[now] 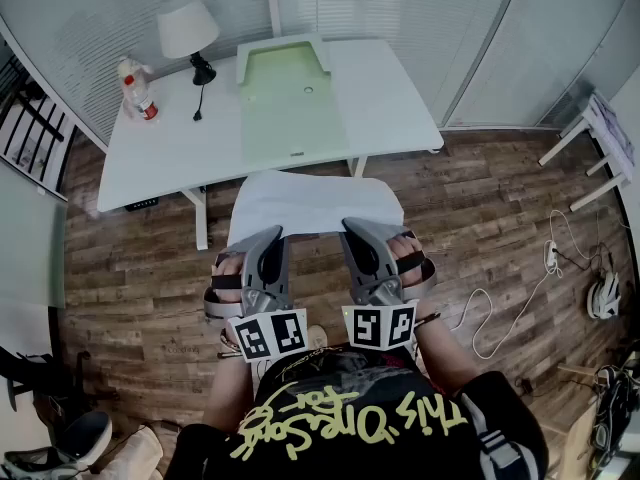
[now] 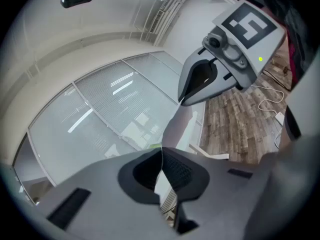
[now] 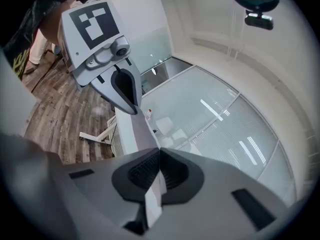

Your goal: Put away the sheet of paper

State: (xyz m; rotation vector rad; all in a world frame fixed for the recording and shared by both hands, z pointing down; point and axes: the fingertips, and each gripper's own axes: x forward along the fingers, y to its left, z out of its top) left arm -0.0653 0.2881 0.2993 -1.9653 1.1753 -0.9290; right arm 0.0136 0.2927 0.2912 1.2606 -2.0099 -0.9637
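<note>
Your left gripper (image 1: pixel 270 236) and right gripper (image 1: pixel 352 228) each pinch the near edge of the white rectangular paper sheet (image 1: pixel 310 200), jaws closed on it; white desk (image 1: pixel 170 148) at twelve o'clock.

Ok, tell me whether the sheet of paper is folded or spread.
Spread: the sheet of paper is held out flat, the left gripper and right gripper each shut on its near edge.

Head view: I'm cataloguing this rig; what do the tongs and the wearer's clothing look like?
Left tongs and right tongs are grey wedge-shaped shells with black hand straps; each carries a white cube with black square markers. Black shirt, yellow lettering.
</note>
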